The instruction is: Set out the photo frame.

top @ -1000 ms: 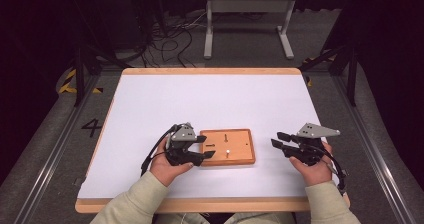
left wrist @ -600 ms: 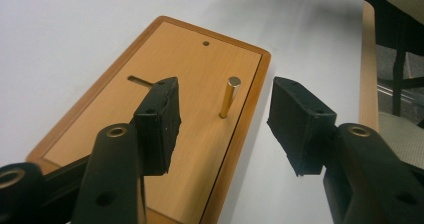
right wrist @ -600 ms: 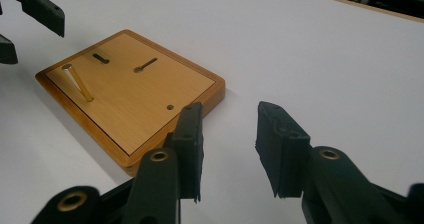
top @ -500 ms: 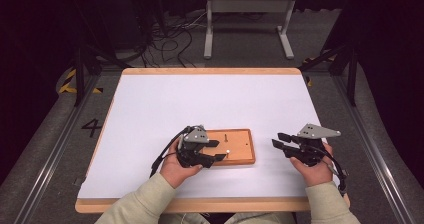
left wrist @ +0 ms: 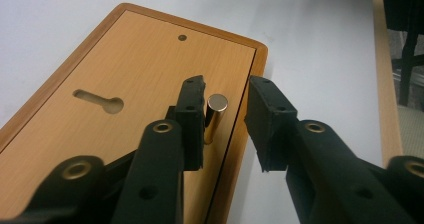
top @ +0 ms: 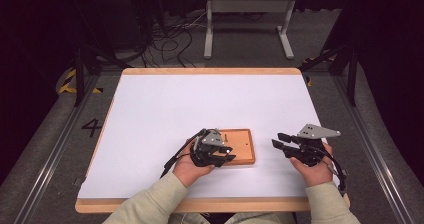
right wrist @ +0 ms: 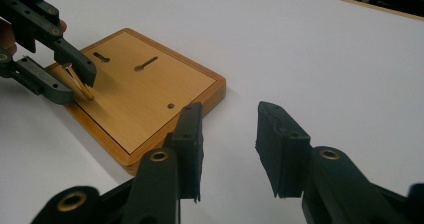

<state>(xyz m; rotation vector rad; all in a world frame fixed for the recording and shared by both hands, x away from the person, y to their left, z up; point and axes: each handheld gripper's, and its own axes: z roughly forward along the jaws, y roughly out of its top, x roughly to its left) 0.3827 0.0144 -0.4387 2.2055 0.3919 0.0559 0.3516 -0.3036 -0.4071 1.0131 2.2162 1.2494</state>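
Observation:
A flat wooden board (top: 241, 143) with two keyhole slots (left wrist: 98, 99) and a small hole (left wrist: 182, 37) lies on the white table. A short brass pin (left wrist: 214, 118) stands upright near the board's edge. My left gripper (left wrist: 227, 91) is open around it, with the pin close against one fingertip (left wrist: 192, 104) and a gap to the other. In the high view the left gripper (top: 225, 154) hangs over the board's near left part. My right gripper (top: 277, 140) is open and holds nothing, over bare table right of the board (right wrist: 145, 94). The right gripper view shows the left gripper (right wrist: 65, 79) at the pin (right wrist: 81, 85).
The white tabletop (top: 200, 104) has a wooden rim, with its front edge just behind both hands. Beyond the far edge are a metal stand (top: 247, 14) and loose cables (top: 170, 39) on the floor.
My left gripper has moved right, over the board's near left part, and now straddles the pin. The right gripper and the board have stayed put.

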